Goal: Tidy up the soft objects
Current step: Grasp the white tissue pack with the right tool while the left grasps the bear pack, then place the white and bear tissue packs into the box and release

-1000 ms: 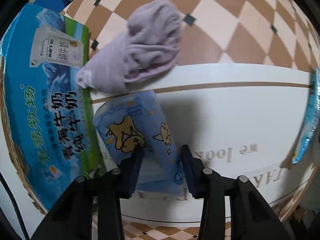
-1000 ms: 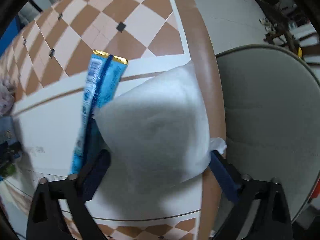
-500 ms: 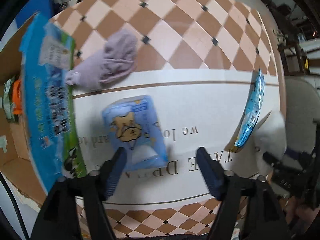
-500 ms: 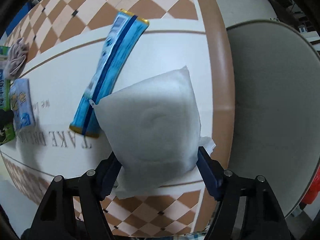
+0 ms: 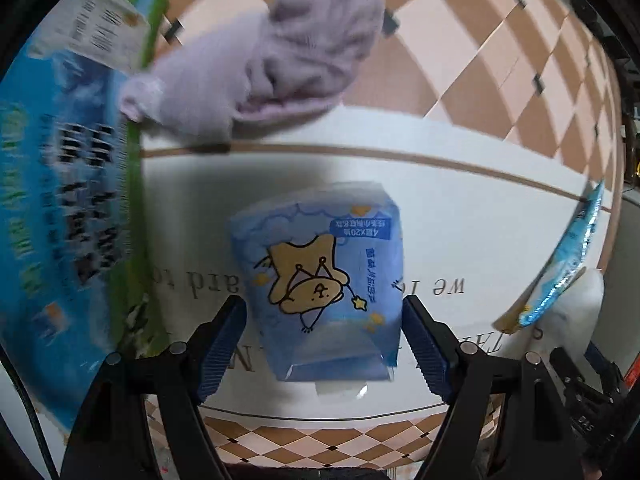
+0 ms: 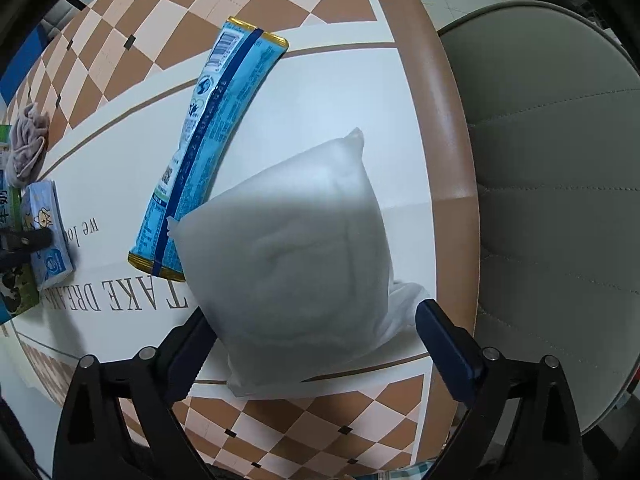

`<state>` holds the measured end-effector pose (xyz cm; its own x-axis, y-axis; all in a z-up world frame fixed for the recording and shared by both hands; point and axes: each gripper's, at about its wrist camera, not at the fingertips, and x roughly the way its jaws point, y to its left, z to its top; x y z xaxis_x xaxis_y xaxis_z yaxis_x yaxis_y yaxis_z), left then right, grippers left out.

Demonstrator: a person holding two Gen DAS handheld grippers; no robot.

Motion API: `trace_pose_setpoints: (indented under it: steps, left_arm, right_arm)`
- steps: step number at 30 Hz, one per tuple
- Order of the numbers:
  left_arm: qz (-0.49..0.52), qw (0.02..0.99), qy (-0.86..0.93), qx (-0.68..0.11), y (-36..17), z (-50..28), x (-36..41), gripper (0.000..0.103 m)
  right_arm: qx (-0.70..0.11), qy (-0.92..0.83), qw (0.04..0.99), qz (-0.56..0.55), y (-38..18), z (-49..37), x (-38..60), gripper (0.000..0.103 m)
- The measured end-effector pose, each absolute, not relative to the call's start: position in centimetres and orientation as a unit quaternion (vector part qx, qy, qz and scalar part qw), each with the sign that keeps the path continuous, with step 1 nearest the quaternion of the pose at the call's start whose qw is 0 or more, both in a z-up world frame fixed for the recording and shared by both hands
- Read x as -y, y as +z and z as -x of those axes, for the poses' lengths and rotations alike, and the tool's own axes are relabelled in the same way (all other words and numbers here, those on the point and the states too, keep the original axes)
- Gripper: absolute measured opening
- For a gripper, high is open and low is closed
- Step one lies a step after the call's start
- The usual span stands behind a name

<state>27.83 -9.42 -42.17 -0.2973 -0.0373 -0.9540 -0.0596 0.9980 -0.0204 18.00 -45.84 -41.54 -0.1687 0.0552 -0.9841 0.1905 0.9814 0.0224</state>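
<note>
left gripper point(image 5: 324, 332) spread wide around the blue tissue pack point(image 5: 324, 280) on the white tablecloth point(image 5: 460, 216) — fingers at either side, contact unclear. lilac cloth point(image 5: 276, 56) bunched beyond, just beside the blue milk carton box point(image 5: 60, 184). right gripper point(image 6: 316, 336) also wide open, flanking the white pillow pouch point(image 6: 296, 256) near the table edge — not squeezing it. long blue snack packet point(image 6: 212, 140) tucked partly under the pouch's corner
</note>
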Motion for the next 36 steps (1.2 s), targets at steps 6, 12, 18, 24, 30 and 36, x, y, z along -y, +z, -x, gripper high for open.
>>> trace_pose_setpoints:
  steps: [6,12,18,24,30,36]
  left_arm:
    - [0.029,0.58,0.021,-0.814,-44.0,-27.5,10.0,0.079]
    - [0.007,0.593,0.02,-0.805,-44.4,-26.0,12.5,0.064]
    - [-0.011,0.614,-0.002,-0.789,-42.5,-24.5,14.2,0.048]
    - [-0.02,0.642,-0.046,-0.765,-39.2,-23.2,15.2,0.047]
    - [-0.018,0.669,-0.096,-0.737,-33.6,-20.8,14.2,0.047]
    - [-0.007,0.699,-0.123,-0.705,-26.7,-20.6,8.6,0.047]
  right_arm:
    - [-0.772,-0.046,0.628,-0.083,-42.0,-20.3,47.3,0.103]
    - [-0.77,-0.046,0.63,-0.088,-42.1,-20.7,48.5,0.1]
    - [-0.759,-0.045,0.645,-0.082,-41.0,-20.3,47.1,0.072]
    - [-0.748,-0.04,0.649,-0.129,-38.8,-17.9,47.1,0.07]
    - [-0.721,-0.019,0.671,-0.172,-34.8,-14.6,43.0,0.069]
    - [-0.683,0.035,0.705,-0.187,-28.3,-14.4,33.2,0.069]
